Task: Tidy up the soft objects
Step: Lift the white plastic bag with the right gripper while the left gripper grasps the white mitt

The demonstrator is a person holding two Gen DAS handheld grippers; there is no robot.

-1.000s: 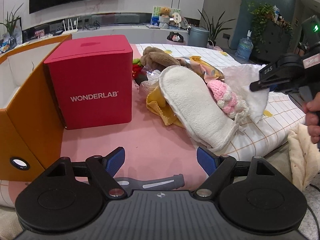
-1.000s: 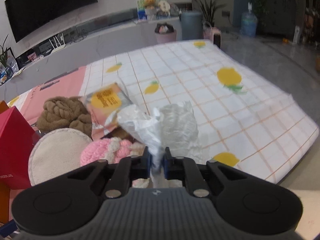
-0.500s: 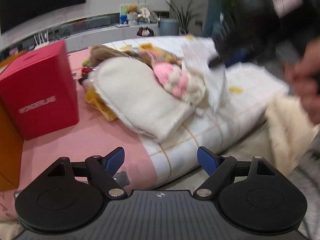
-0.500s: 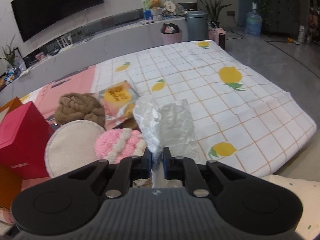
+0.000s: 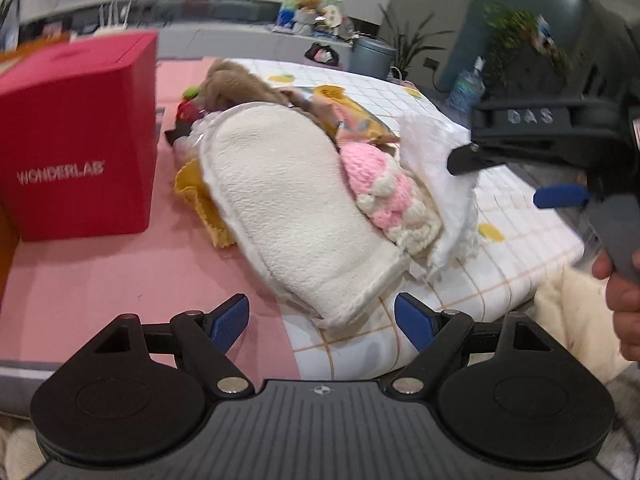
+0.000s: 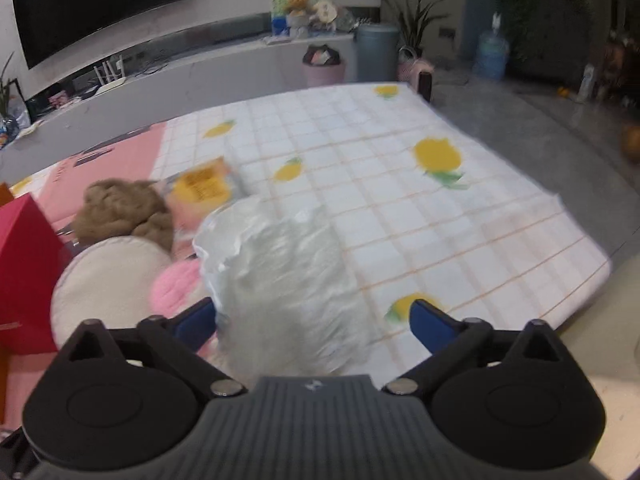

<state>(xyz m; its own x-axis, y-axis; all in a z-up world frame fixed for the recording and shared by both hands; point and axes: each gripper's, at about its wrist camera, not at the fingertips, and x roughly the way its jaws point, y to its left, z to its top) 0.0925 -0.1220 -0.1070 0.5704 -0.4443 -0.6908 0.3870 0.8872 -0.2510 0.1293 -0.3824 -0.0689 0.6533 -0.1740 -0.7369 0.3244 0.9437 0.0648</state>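
A pile of soft things lies on the mat: a cream mitt (image 5: pixel 288 216), a pink knitted piece (image 5: pixel 380 184), a brown plush (image 5: pixel 240 84), a yellow cloth (image 5: pixel 196 196) and a white fluffy cloth (image 5: pixel 440 184). My left gripper (image 5: pixel 322 320) is open, just short of the mitt's cuff, with nothing between its pads. My right gripper (image 6: pixel 312 320) hangs over the white cloth (image 6: pixel 280 280). Its jaws are opening and stand wide; the cloth sags loose between them, blurred, and no pad presses on it. The right gripper (image 5: pixel 496 180) also shows at the right of the left wrist view.
A red WONDERLAB box (image 5: pixel 80 140) stands left of the pile on the pink mat (image 5: pixel 120 272). An orange snack packet (image 6: pixel 204 190) lies behind the plush. The lemon-print checked sheet (image 6: pixel 400 200) stretches right. A cream blanket (image 5: pixel 572 312) and a person's hand (image 5: pixel 624 304) are lower right.
My right gripper was shut on the white cloth and its jaws now stand wide, the cloth slumping down. My left gripper has drifted nearer the mitt's cuff.
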